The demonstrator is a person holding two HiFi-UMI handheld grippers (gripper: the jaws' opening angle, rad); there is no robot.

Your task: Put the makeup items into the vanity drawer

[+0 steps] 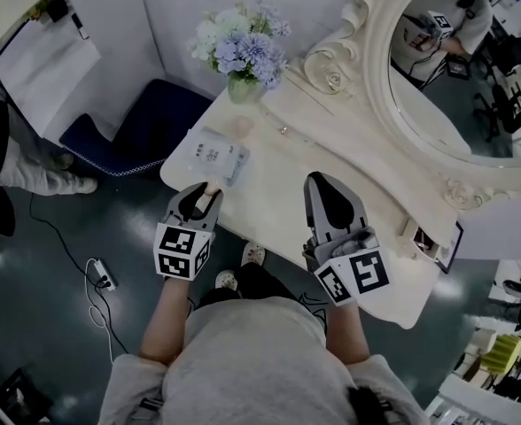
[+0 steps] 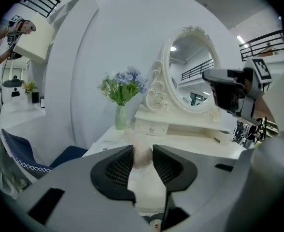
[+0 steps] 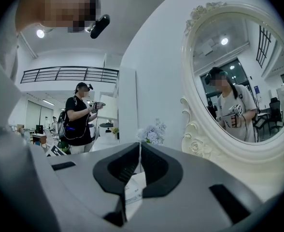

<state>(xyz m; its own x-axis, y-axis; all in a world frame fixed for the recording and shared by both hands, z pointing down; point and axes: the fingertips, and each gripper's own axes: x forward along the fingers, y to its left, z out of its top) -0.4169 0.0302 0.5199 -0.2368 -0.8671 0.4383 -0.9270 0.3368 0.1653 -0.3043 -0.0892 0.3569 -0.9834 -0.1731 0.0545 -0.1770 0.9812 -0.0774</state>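
Left hand-held gripper [image 1: 206, 193]: clamped on pale rounded makeup item [image 2: 142, 158], at table's [image 1: 331, 144] front-left edge. Right hand-held gripper [image 3: 138, 148]: pinching thin packet [image 3: 132, 190]. Risk: your hold on the rounded item is shallow, so it may slip out and roll off the table.

White vanity table [image 1: 331, 149] (ornate mirror [image 1: 455, 87] behind) bears flower vase [image 1: 243, 87], flat packet [image 1: 214, 156]

So the flower vase [image 1: 241, 56] sits at the counter's [image 1: 331, 140] far left corner, with the mirror [image 1: 473, 69] along the back right and a flat packet [image 1: 214, 156] lying on the near left end. The left hand-held gripper [image 1: 209, 191], right by that packet, has a small makeup item [image 2: 142, 157] between its jaws. The right hand-held gripper [image 3: 140, 149] is over mid-counter, clamping a thin sheet [image 3: 132, 191].
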